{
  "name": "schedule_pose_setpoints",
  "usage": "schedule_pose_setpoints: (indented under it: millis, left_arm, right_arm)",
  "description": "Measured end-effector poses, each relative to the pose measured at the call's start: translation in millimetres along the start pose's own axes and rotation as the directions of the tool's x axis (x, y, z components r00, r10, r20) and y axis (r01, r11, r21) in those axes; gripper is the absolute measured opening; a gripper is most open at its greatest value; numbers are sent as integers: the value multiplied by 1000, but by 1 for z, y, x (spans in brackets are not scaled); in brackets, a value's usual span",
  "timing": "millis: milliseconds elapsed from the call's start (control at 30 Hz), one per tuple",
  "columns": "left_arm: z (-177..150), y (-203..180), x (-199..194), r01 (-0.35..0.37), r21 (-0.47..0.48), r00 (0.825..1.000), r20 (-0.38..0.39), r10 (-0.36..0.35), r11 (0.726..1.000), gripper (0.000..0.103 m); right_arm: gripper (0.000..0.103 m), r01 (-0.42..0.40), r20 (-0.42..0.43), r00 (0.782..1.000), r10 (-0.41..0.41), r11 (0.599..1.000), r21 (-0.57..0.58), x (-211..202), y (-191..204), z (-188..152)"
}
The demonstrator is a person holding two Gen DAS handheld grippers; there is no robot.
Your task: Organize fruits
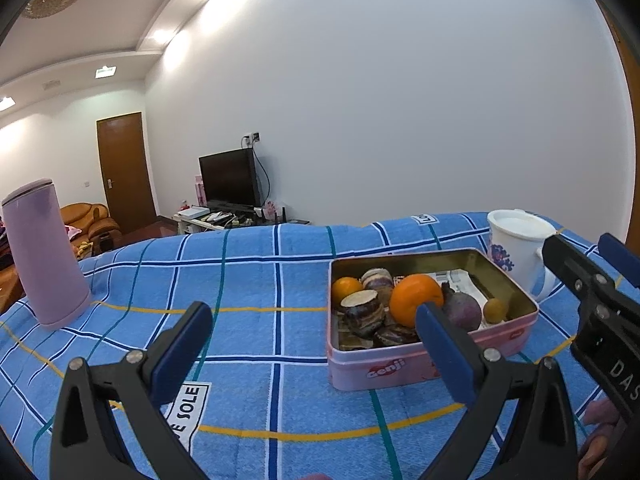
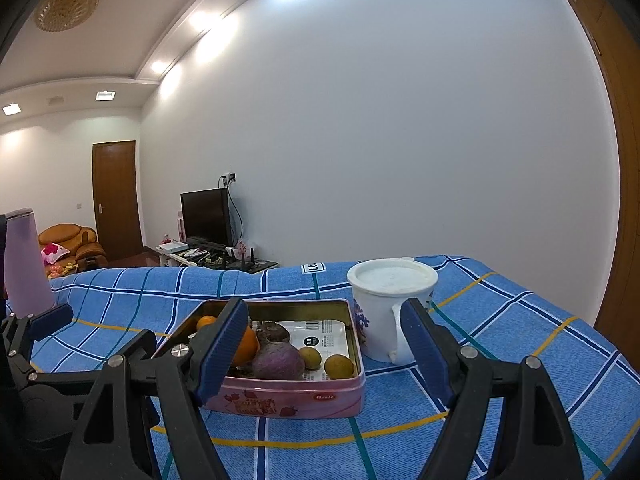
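A pink tin box [image 1: 400, 364] [image 2: 304, 398] sits on the blue checked cloth. It holds a large orange [image 1: 414, 298] [image 2: 246, 346], a smaller orange [image 1: 346, 288] [image 2: 206, 321], a purple round fruit [image 1: 464, 308] [image 2: 278, 360], small yellow-brown fruits [image 1: 496, 310] [image 2: 339, 366] and dark cut pieces [image 1: 362, 312]. My left gripper [image 1: 312, 332] is open and empty, just short of the box's near left side. My right gripper [image 2: 324, 344] is open and empty before the box's near right corner; it also shows at the right edge of the left wrist view [image 1: 588, 264].
A white lidded mug [image 1: 516, 244] [image 2: 390, 304] with a blue flower print stands right behind the box. A tall lilac flask [image 1: 44, 252] [image 2: 24, 264] stands at the far left of the blue cloth [image 1: 260, 280]. A fingertip [image 1: 600, 412] shows at the lower right.
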State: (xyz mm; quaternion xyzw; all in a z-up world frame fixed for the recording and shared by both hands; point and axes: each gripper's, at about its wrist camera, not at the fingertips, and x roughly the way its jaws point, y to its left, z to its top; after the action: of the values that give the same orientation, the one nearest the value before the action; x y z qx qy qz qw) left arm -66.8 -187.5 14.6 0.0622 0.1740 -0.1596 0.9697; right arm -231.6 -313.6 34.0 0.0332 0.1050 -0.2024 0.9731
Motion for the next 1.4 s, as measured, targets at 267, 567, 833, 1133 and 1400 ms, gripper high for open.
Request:
schedule_pose_setpoints:
  millis: [267, 567, 833, 1133, 1400]
  left_arm:
    - [0, 0, -1, -2, 5, 1000, 1, 2, 1000, 103]
    - [0, -2, 0, -10, 17, 1000, -2, 10, 1000, 103]
    - [0, -2, 2, -6, 12, 1000, -13, 6, 1000, 103]
    - [-1, 1, 1, 19, 1, 1000, -11, -19, 1000, 103]
    - [-1, 1, 3, 9, -1, 1000, -26, -9, 1000, 103]
  right_arm:
    - [80, -1, -2, 1000, 1, 1000, -5, 2, 0, 0]
    - [80, 0, -2, 1000, 0, 1000, -6, 2, 0, -1]
    - [80, -1, -2, 1000, 1, 1000, -6, 2, 0, 0]
    - [80, -2, -11, 1000, 2, 1000, -10, 5, 1, -3]
    - [80, 0, -13, 1000, 0, 1000, -11, 5, 1, -3]
